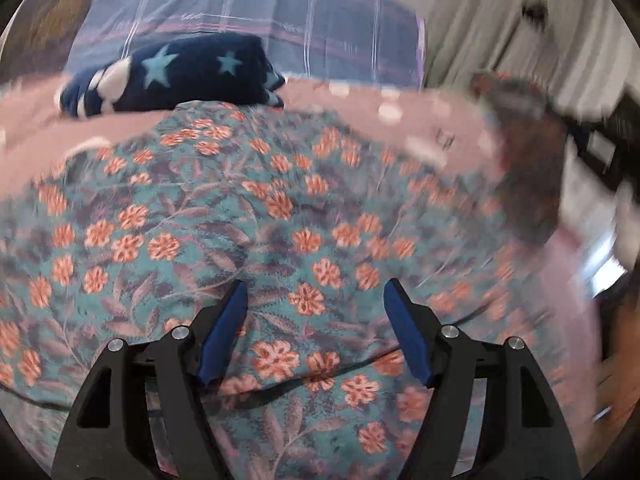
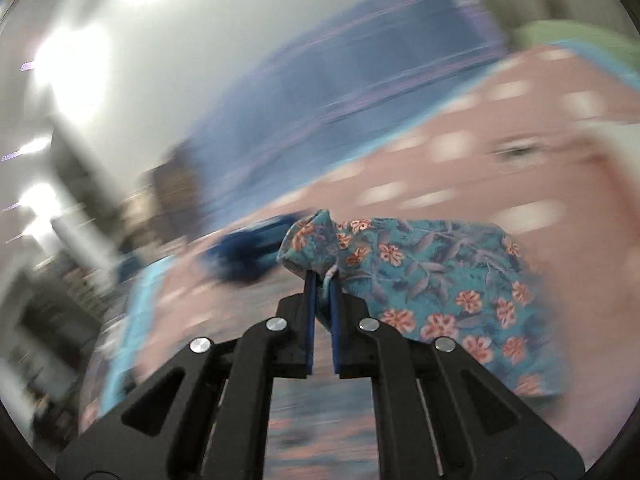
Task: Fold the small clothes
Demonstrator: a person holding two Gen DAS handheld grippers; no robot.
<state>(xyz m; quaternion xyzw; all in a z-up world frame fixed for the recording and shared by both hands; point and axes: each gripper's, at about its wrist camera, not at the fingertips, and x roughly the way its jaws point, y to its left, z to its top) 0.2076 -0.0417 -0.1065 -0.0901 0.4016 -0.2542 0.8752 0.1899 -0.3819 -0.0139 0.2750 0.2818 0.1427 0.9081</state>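
Note:
A teal garment with orange flowers [image 1: 248, 216] lies spread on the pink spotted bed cover [image 1: 400, 112]. My left gripper [image 1: 316, 300] hovers over its near part, open, with nothing between the blue pads. In the right wrist view my right gripper [image 2: 322, 276] is shut on a bunched corner of the same floral garment [image 2: 432, 272], lifting it off the cover; the rest trails to the right. At the right edge of the left wrist view that raised corner [image 1: 524, 152] shows as a blur beside the right gripper's dark body.
A folded navy cloth with light blue stars [image 1: 180, 76] lies at the far side of the bed. Behind it stands a blue plaid pillow [image 1: 256, 12]. Pale curtains [image 1: 480, 20] hang at the right. A green cloth [image 2: 572, 40] lies at the far right.

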